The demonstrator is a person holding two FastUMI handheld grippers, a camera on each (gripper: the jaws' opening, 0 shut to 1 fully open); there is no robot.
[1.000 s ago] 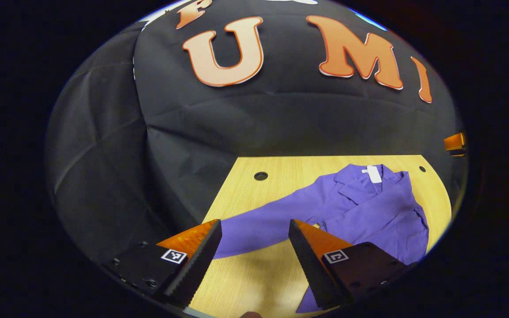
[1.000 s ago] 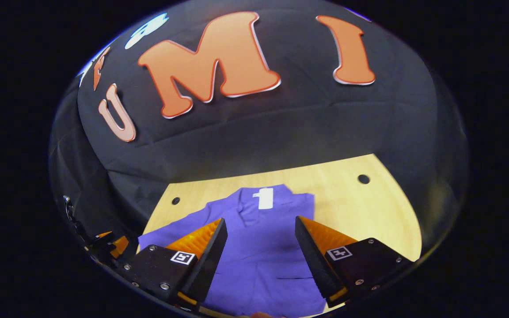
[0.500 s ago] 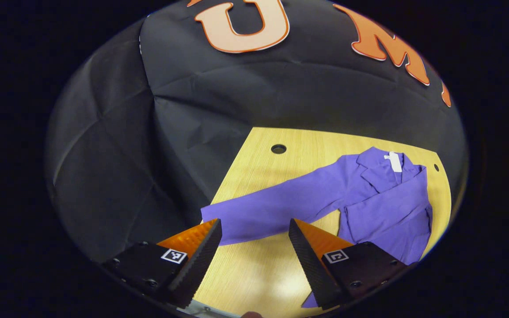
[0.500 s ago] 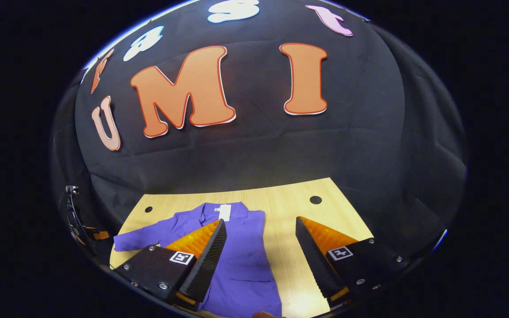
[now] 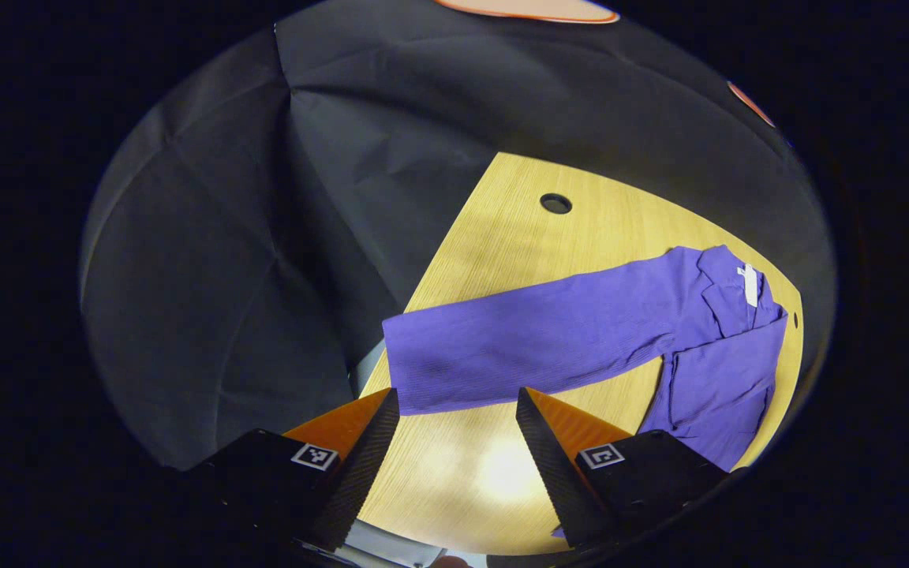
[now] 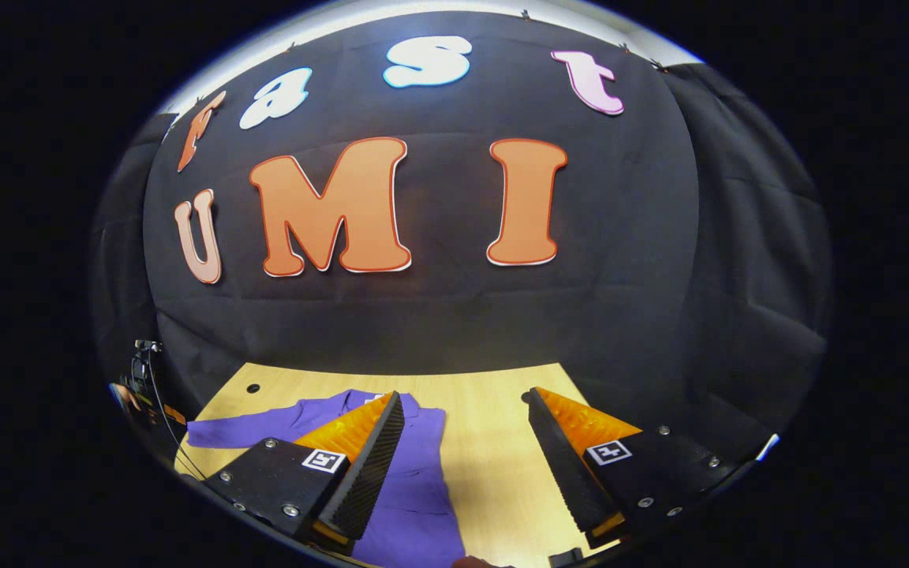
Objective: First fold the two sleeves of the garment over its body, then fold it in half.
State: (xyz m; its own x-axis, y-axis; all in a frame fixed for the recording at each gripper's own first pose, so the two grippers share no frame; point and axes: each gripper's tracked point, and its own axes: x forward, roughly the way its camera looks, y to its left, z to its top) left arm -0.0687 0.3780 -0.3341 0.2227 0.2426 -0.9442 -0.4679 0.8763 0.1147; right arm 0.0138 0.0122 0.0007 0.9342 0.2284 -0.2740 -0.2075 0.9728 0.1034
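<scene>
Over the wooden table (image 5: 502,237) we held the left gripper (image 5: 454,410) apart, lined up to pinch the purple jacket's (image 5: 723,355) outstretched sleeve (image 5: 533,347); right gripper (image 6: 462,418) spread too, idle.

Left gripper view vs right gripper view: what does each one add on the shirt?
Left gripper view: the outstretched sleeve in full, lying flat, its cuff end at the table edge just ahead of the open left tool.

Right gripper view: bare table right of the shirt's body, ahead of the open right tool.

Both: the purple shirt on the wooden table.
</scene>
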